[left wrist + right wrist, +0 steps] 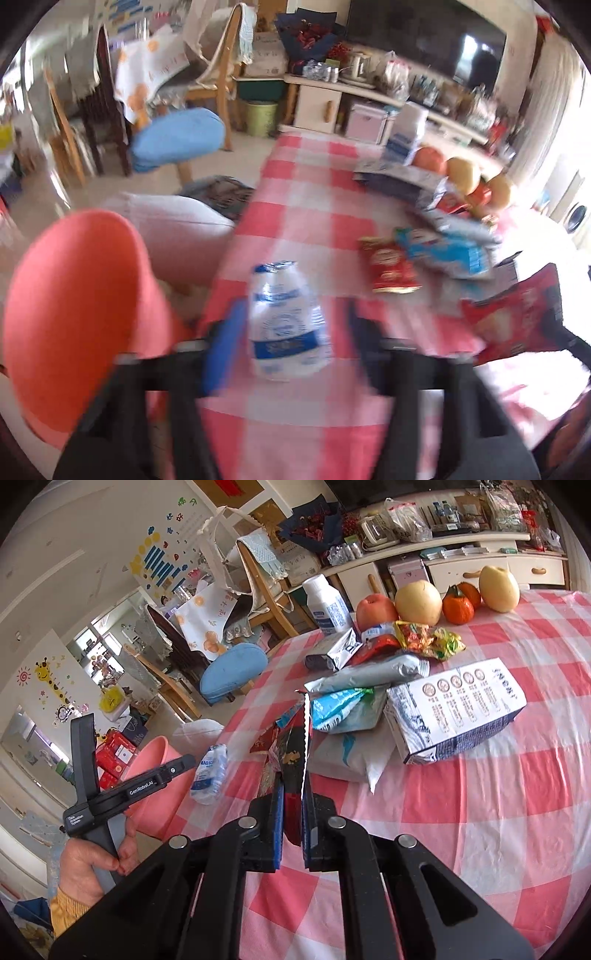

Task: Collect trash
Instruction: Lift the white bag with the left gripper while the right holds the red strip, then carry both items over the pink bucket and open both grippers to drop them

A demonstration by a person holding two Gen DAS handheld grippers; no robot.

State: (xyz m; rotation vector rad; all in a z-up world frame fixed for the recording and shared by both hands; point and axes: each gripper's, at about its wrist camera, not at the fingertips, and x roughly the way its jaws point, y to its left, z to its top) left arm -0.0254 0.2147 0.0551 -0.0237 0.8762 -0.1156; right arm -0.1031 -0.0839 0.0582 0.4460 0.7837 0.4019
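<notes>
Fingers (236, 350) blurred; checked tablecloth (498, 812) littered, cluttered sideboard (480, 559) behind.

We find a crumpled bottle (210, 773) at the table (480, 812) edge, a bin (155, 760) beside it off the table, wrappers (347, 705) mid-table, a carton (458, 712) to their right, fruit (417, 603) behind.

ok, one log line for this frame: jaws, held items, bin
left gripper: open, crushed bottle between jaws | right gripper: shut on red wrapper | pink bin: beside table edge
</notes>
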